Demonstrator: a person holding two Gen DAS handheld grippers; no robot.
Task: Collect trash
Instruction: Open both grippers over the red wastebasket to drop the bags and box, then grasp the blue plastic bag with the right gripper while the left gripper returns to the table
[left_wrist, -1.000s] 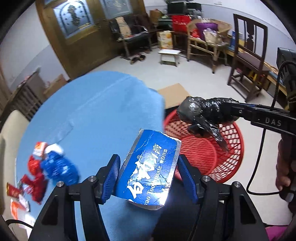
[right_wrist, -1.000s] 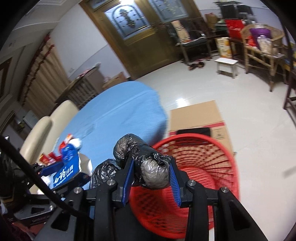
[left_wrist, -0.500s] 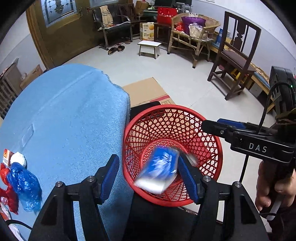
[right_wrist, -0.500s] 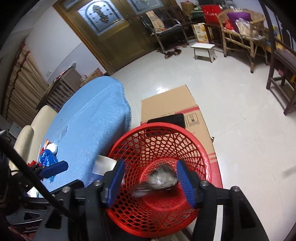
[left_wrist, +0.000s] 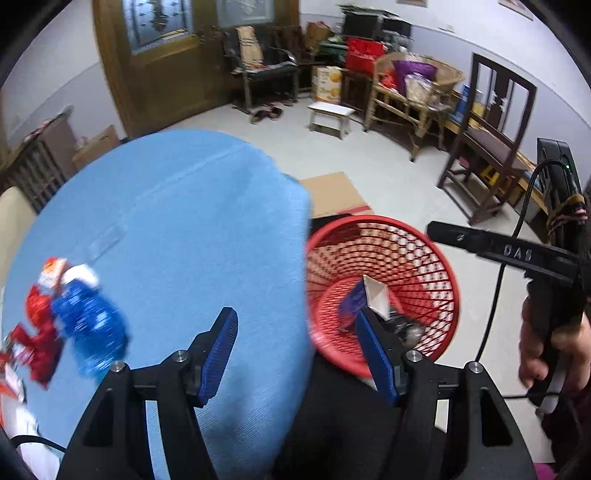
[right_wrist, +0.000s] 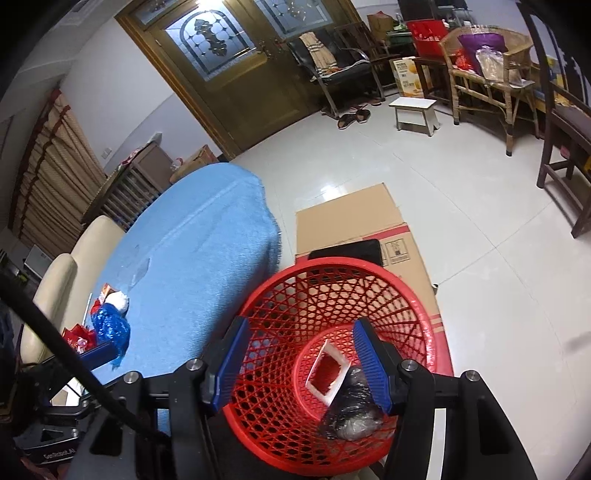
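A red mesh basket (left_wrist: 436, 258) (right_wrist: 295, 291) stands on the floor beside the blue-clothed round table (left_wrist: 177, 229) (right_wrist: 195, 236). In it lie a blue and white toothpaste box (left_wrist: 373, 299) (right_wrist: 328, 376) and a black plastic bag wad (right_wrist: 351, 413). My left gripper (left_wrist: 299, 350) is open and empty over the table's edge beside the basket. My right gripper (right_wrist: 303, 358) is open and empty above the basket. A crumpled blue wrapper (left_wrist: 88, 325) (right_wrist: 110, 325) and red wrappers (left_wrist: 40, 332) lie on the table at the left.
A flattened cardboard box (right_wrist: 362, 221) lies on the floor behind the basket. A cream chair (right_wrist: 59, 288) stands at the table's left. A dark wooden chair (left_wrist: 495, 147), a white stool (left_wrist: 328, 114) and a wicker chair (left_wrist: 417, 88) stand further back.
Both grippers let go over the basket: the toothpaste box and the black bag fell in and now lie at its bottom. My left gripper has swung back left over the table.
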